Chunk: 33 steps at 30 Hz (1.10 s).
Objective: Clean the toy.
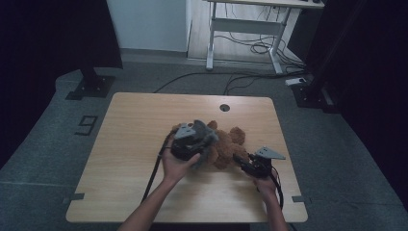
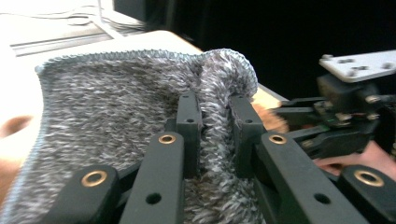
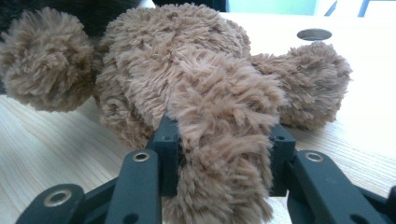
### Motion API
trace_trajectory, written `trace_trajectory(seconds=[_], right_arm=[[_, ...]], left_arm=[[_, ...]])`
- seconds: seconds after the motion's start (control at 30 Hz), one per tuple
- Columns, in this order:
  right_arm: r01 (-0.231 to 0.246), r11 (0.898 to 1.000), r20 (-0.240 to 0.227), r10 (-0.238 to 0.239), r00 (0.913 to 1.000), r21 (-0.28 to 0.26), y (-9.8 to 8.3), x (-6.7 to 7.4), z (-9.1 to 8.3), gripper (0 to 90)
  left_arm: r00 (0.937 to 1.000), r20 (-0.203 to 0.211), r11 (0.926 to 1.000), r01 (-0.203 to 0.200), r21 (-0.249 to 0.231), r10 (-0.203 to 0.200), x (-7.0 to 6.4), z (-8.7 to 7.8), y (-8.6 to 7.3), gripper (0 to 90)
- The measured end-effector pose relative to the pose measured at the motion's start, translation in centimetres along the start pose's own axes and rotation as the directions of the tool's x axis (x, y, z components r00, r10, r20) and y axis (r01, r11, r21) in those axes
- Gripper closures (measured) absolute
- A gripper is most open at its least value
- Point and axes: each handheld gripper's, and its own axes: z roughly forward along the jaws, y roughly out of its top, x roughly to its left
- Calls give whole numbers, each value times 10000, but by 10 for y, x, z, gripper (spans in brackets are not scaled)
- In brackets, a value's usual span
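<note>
Pinched between our left gripper's [image 2: 215, 135] pads is a fold of the grey knit garment [image 2: 116, 98], lifted over the brown teddy bear [image 1: 226, 144], which lies mid-table. Our right gripper [image 3: 219, 154] is clamped on one plush limb, pinning the bear to the table [image 1: 144, 120]. We keep that limb steady and draw the knit evenly, watching that the thin fold doesn't slip free.
</note>
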Motion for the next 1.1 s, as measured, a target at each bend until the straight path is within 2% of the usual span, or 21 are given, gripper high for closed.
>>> trace_trajectory(seconds=[0.1, 0.13, 0.17, 0.27, 0.4, 0.5, 0.63, 0.73, 0.9, 1.03, 1.1], right_arm=[[18, 10000, -23, -18, 10000, 21, 0, -1, -1, 590], [3, 10000, -17, -3, 10000, 8, 0, -1, -1, 590], [5, 10000, -23, -5, 10000, 5, 0, -1, 0, 589], [12, 10000, -20, -12, 10000, -10, 0, -1, -1, 589], [30, 10000, -60, -30, 10000, 36, 0, -1, -1, 590], [71, 10000, -88, -70, 9999, 60, 0, -2, 0, 590], [112, 9999, -117, -111, 9999, 66, 0, -1, -1, 589], [134, 9999, -124, -134, 9998, 44, 0, -2, -1, 589], [131, 9999, -121, -131, 9998, 22, 0, -2, -1, 589], [155, 9999, -140, -155, 9998, 28, 0, -2, -1, 589], [155, 9999, -157, -154, 9998, 48, 0, -2, -1, 589]], left_arm=[[9985, 167, 9970, -535, 554, 527, -21, 27, 10, 769], [9982, 251, 9962, -553, 673, 537, -24, 32, 10, 768], [9981, 389, 9948, -506, 879, 473, -27, 42, 8, 767], [9988, 441, 9898, -268, 1396, 208, -29, 63, -5, 765], [9984, 526, 9857, 132, 1680, -223, -21, 75, -27, 763], [9951, 738, 9875, 543, 1479, -657, -15, 72, -33, 765], [9969, 614, 9900, 402, 1355, -489, -12, 59, -37, 765], [9965, 595, 9912, 515, 1216, -591, -8, 47, -39, 764], [9979, 158, 9926, 609, 1048, -629, 6, 24, -49, 764], [9958, -234, 9922, 900, 866, -883, 25, 5, -59, 764], [9928, -331, 9904, 1174, 733, -1152, 35, -4, -63, 764]])
